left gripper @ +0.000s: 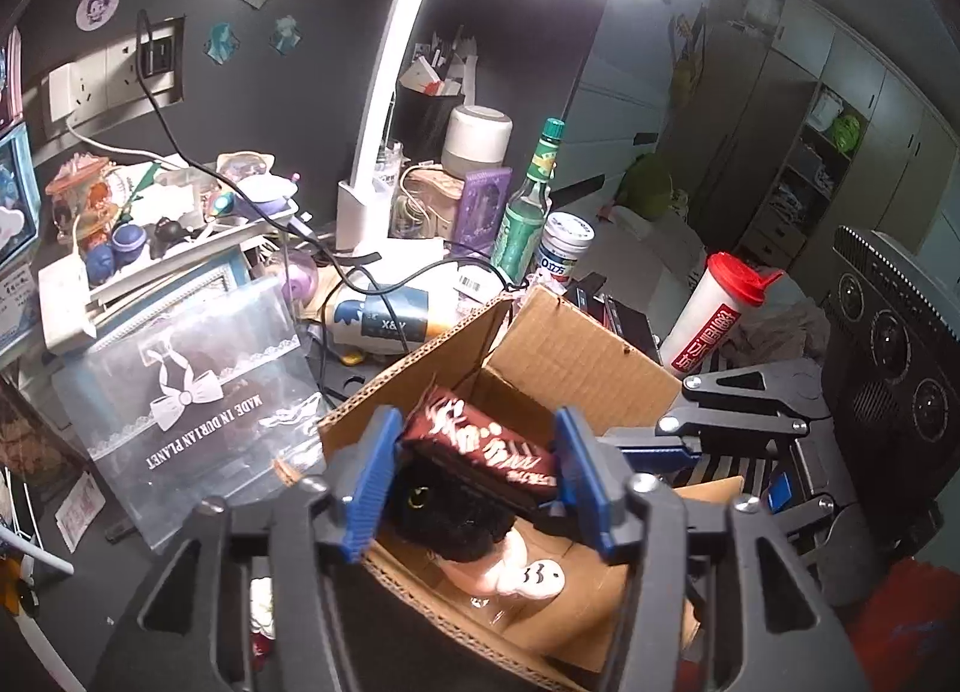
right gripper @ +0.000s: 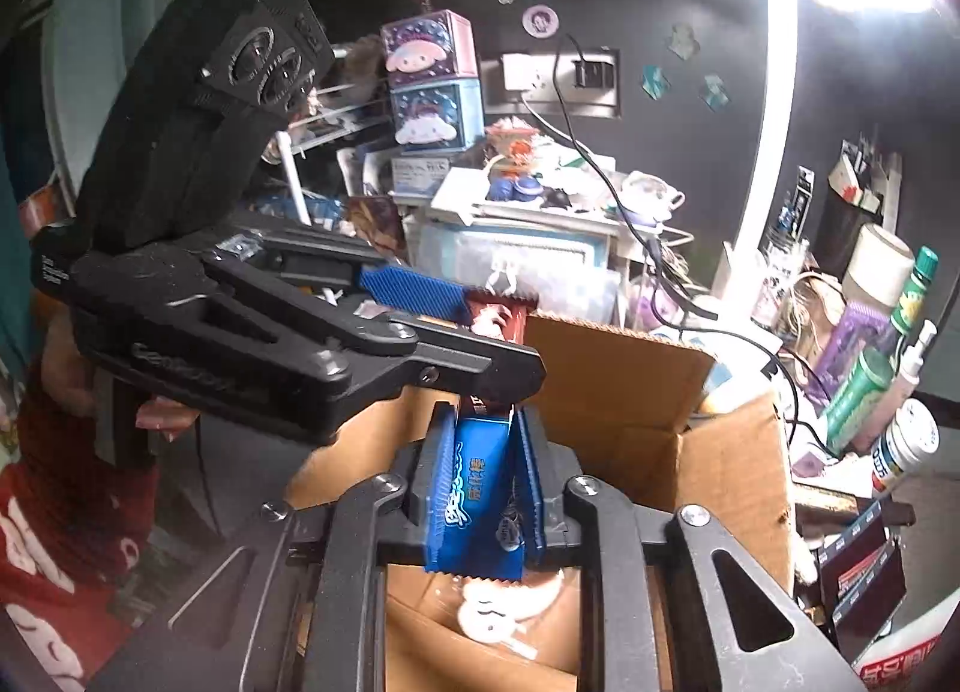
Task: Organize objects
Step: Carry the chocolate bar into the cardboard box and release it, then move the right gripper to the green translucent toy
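An open cardboard box (left gripper: 576, 356) stands on the cluttered desk; it also shows in the right wrist view (right gripper: 606, 386). My left gripper (left gripper: 474, 464) is shut on a dark red snack packet (left gripper: 480, 440) and holds it over the box. Below it in the box lie a black plush toy (left gripper: 444, 518) and a pink figure (left gripper: 522, 572). My right gripper (right gripper: 480, 488) is shut on a blue snack packet (right gripper: 480, 488), also above the box. The left gripper (right gripper: 498, 326) crosses just above it, with the red packet (right gripper: 498, 320) in its pads.
A white desk lamp (left gripper: 384, 110) stands behind the box. A green bottle (left gripper: 528, 200), a white jar (left gripper: 564, 248) and a red-capped white tumbler (left gripper: 714, 314) stand to the right. A clear pouch (left gripper: 186, 386) leans at the left. Cables trail across the desk.
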Available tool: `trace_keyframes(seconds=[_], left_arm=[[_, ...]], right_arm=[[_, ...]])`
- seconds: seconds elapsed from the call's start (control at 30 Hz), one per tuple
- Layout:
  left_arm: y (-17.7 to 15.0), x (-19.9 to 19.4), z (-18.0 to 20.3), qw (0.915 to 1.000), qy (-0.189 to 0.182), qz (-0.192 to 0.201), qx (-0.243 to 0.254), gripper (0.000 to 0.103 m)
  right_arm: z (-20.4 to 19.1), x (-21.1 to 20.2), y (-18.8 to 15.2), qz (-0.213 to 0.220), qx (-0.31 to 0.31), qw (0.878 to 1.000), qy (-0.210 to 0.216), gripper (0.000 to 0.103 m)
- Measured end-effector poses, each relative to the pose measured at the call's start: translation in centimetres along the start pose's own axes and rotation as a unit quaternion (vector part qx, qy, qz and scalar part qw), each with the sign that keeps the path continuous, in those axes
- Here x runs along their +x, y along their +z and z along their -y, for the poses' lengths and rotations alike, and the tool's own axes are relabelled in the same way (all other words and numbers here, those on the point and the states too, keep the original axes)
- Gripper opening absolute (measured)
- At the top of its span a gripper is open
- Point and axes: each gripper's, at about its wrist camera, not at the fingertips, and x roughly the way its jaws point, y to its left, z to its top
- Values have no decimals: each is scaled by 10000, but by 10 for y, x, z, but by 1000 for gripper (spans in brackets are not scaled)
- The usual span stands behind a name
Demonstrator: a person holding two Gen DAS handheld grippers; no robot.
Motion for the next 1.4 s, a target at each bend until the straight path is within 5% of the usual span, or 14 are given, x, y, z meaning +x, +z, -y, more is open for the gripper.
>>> trace_keyframes(seconds=[0.07,0.4,0.8,1.13,1.27,1.4], left_arm=[[1,-3,1,10000,12,86,19,82],[-7,-44,-17,9982,418,399,-135,87],[-53,-99,-46,9937,876,617,-335,87],[-114,-143,-84,9833,1444,840,-715,91],[-146,-144,-99,9795,1678,790,-780,91],[-178,-136,-117,9770,1804,646,-936,91]], right_arm=[[5,0,-3,-27,28,10000,-78,43],[10,-6,-4,31,63,9998,-176,43],[-39,-3,8,33,-292,9995,-80,44],[-124,27,11,-97,-786,9946,675,44],[-154,57,-13,-430,-749,9877,1305,44],[-173,88,-43,-696,-828,9854,1317,44]])
